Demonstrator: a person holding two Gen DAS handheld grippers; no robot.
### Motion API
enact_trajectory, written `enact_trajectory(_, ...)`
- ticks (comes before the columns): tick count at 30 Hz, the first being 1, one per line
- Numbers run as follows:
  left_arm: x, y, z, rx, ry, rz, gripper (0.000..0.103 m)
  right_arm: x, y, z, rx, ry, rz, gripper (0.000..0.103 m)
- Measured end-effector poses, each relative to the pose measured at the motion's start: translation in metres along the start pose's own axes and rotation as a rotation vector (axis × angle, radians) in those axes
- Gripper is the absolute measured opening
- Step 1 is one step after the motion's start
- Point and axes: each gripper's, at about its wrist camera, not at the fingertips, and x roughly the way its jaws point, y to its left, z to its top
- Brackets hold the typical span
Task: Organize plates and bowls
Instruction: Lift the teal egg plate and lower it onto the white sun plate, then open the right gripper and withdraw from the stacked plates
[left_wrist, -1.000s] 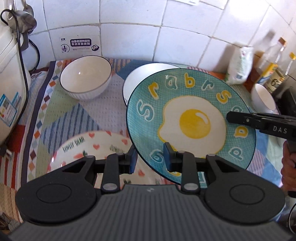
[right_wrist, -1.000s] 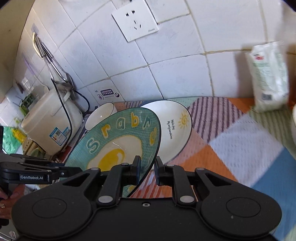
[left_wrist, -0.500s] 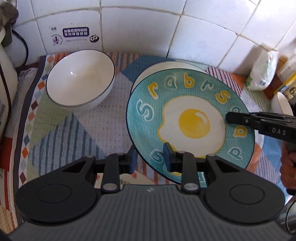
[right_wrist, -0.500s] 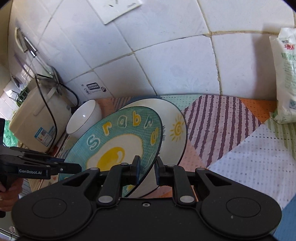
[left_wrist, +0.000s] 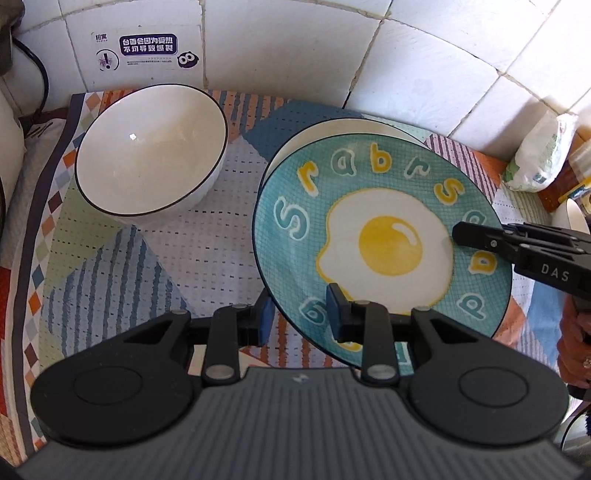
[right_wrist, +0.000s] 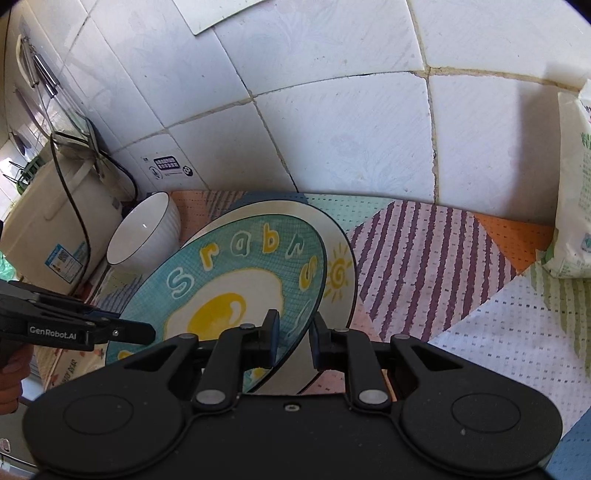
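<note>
A patchwork-print mat (left_wrist: 155, 258) in stripes, diamonds and pastel blocks covers a kitchen counter backed by white wall tiles (left_wrist: 288, 48) with dark, cracked grout. A purple-and-white warning sticker (left_wrist: 147, 51) is fixed to the tile behind a white bowl (left_wrist: 147, 151) with a thin dark rim, which sits upright on the mat at the left.

Two handheld grippers carry a teal plate (left_wrist: 384, 240) printed with a fried egg and yellow letters. The left gripper (left_wrist: 299, 314) is clamped on the plate's near edge, one blue pad under the rim and one on the printed face. The right gripper (right_wrist: 293, 338) is closed on the opposite edge, the rim pinched between its fingers. The plate is tilted, directly over a white plate (right_wrist: 341, 266) lying on the mat; whether the two touch cannot be told.

The left wrist view looks steeply down and takes in the whole teal face, the bowl's inside, and a person's hand (left_wrist: 574, 343) at the right edge behind the other gripper. The right wrist view, aimed lower across the counter, alone shows the sun drawing on the white plate, a cream appliance (right_wrist: 48, 229) with a black cable (right_wrist: 70, 195) left of the bowl, metal tongs (right_wrist: 37, 66) hanging on the wall, and a wall socket's lower corner (right_wrist: 218, 13).

A white packet (right_wrist: 572, 184) with green print leans against the tiles at the right, well apart from the plates. The bowl stands just beside the white plate.
</note>
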Motion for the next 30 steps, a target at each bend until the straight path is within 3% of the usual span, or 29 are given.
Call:
enact_trajectory(3, 0.002, -0.001, -0.002, -0.005, 0.009, 0.001, 0.028, 0.004, -0.007, 0.004, 0.029, 0.044, 0.002, 0.022)
enact_trajectory(5, 0.007, -0.001, 0.000, -0.033, 0.034, 0.010, 0.028, 0.007, -0.001, 0.004, -0.015, 0.081, -0.031, 0.028)
enact_trajectory(9, 0.012, -0.004, 0.013, -0.060, 0.080, 0.045, 0.028, 0.011, 0.007, 0.006, -0.038, 0.103, -0.073, 0.030)
enact_trajectory(15, -0.003, -0.002, 0.016, -0.033, 0.033, 0.063, 0.027, 0.008, 0.022, 0.007, -0.081, 0.112, -0.141, 0.039)
enact_trajectory(18, -0.013, 0.004, 0.014, -0.043, 0.015, 0.073, 0.027, -0.004, 0.027, 0.002, -0.074, 0.063, -0.189, 0.055)
enact_trajectory(22, -0.032, 0.009, 0.008, -0.026, -0.017, 0.049, 0.027, -0.029, 0.037, -0.006, -0.111, -0.030, -0.238, 0.059)
enact_trajectory(25, -0.047, 0.007, 0.004, 0.034, -0.056, 0.060, 0.027, -0.048, 0.050, -0.010, -0.100, -0.088, -0.274, 0.063)
enact_trajectory(26, -0.053, 0.005, 0.001, 0.066, -0.068, 0.062, 0.027, -0.054, 0.056, -0.013, -0.107, -0.112, -0.296, 0.072)
enact_trajectory(30, -0.077, -0.002, -0.011, 0.171, -0.131, 0.056, 0.027, -0.068, 0.092, -0.026, -0.162, -0.177, -0.428, 0.081)
